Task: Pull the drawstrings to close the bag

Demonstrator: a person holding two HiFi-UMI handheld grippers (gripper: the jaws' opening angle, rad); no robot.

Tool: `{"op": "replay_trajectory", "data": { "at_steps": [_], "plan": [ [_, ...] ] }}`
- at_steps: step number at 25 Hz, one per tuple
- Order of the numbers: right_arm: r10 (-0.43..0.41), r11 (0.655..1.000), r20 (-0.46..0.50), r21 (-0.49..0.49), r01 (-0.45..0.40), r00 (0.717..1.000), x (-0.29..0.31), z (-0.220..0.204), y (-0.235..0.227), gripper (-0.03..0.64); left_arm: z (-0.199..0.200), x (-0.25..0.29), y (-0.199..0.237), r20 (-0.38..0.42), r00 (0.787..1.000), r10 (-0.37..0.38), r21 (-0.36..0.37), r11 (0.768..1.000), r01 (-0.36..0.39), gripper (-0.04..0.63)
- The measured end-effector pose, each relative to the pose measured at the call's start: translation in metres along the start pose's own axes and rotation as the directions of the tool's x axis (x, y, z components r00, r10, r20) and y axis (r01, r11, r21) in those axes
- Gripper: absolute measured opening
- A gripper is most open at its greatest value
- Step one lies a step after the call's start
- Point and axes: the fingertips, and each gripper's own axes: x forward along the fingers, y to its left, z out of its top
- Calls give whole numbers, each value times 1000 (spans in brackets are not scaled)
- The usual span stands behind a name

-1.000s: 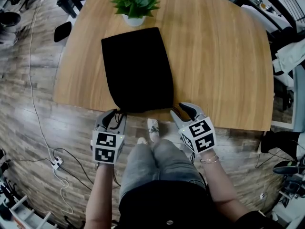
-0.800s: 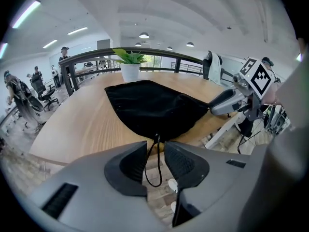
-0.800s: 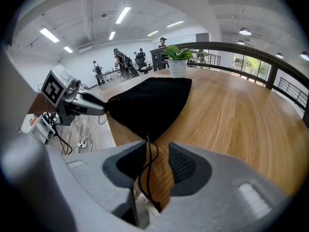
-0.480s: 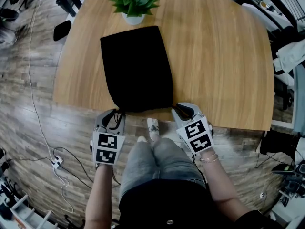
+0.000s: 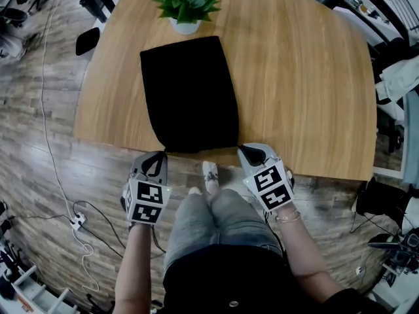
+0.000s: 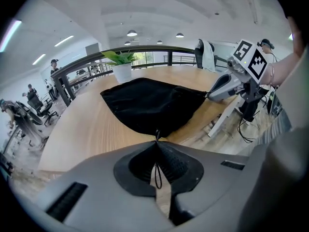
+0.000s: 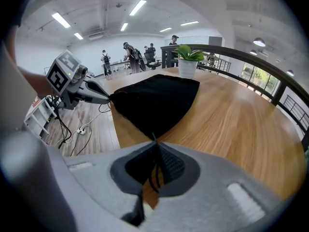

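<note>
Pinching, in the just-closed left gripper (image 6: 156,143) and right gripper (image 7: 154,143), the thin limp drawstrings (image 6: 157,177) at the lower corners of the soft, seemingly light bag (image 5: 190,93) lying centre-frame on the table (image 5: 294,77).

Open-plan office or lab floor. Big light-wood table (image 5: 294,77) with a green plant in a white pot (image 5: 185,5). Wood-plank flooring (image 5: 39,149), and a white power strip on a white cable (image 5: 77,222) lies on it. Long ceiling strip lights (image 7: 137,7), dark railing (image 7: 270,88) along the edge, black office chairs (image 7: 147,59), several people standing (image 7: 128,51) at the far end.
</note>
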Motion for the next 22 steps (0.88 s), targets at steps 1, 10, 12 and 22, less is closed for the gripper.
{"op": "replay_trajectory", "data": {
  "at_steps": [1, 10, 12, 22],
  "plan": [
    [-1, 1000, 3, 0, 1, 1000, -1, 0, 0, 5, 1, 0, 1, 1, 1000, -3, -2, 1000, 3, 21],
    [-46, 999, 44, 22, 45, 998, -17, 10, -7, 3, 16, -15, -3, 62, 997, -39, -75, 996, 44, 18],
    [-59, 998, 59, 30, 57, 996, -21, 11, -9, 3, 19, -20, -3, 78, 996, -34, -78, 996, 40, 18],
    [-95, 994, 119, 60, 88, 988, -45, 25, -12, 3, 25, -45, 6, 123, 992, 11, -72, 997, -2, 18]
  ]
}}
